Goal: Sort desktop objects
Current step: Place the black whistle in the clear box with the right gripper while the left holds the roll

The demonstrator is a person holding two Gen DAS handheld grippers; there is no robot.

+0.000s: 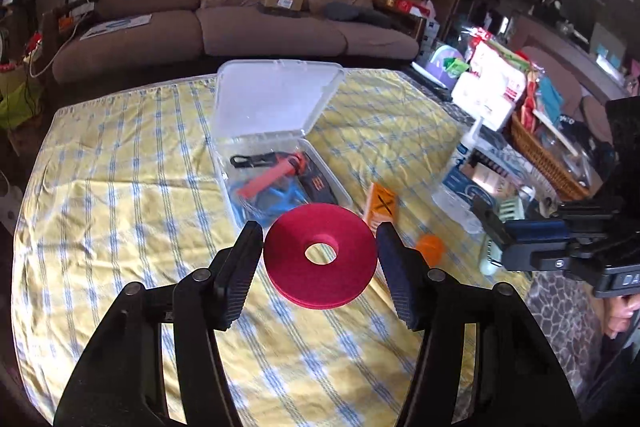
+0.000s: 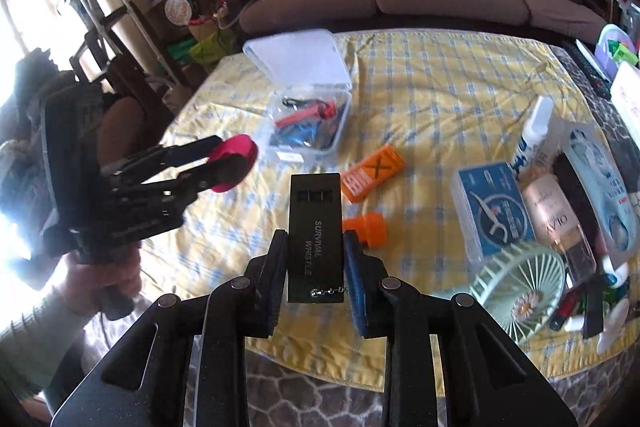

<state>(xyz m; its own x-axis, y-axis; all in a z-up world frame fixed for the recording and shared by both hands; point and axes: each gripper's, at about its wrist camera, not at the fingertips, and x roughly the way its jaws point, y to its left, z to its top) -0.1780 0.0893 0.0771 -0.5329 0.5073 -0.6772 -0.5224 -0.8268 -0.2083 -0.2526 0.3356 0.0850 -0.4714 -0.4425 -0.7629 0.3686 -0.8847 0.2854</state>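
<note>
My left gripper (image 1: pixel 320 247) is shut on a red tape roll (image 1: pixel 320 255), held flat above the yellow checked tablecloth, just short of the clear plastic box (image 1: pixel 332 183). The box has its lid up and holds several red, blue and black items. The left gripper with the roll (image 2: pixel 234 157) also shows at the left of the right wrist view. My right gripper (image 2: pixel 316 259) is shut on a black survival whistle (image 2: pixel 316 235), held above the table's near edge. The box (image 2: pixel 340 131) lies beyond it.
An orange flat pack (image 2: pixel 374 171) and an orange cap-like piece (image 2: pixel 370 229) lie on the cloth right of the box. At the right stand a blue box (image 2: pixel 494 211), bottles, a green fan (image 2: pixel 522 291) and a wicker basket (image 1: pixel 540 159). A sofa stands behind the table.
</note>
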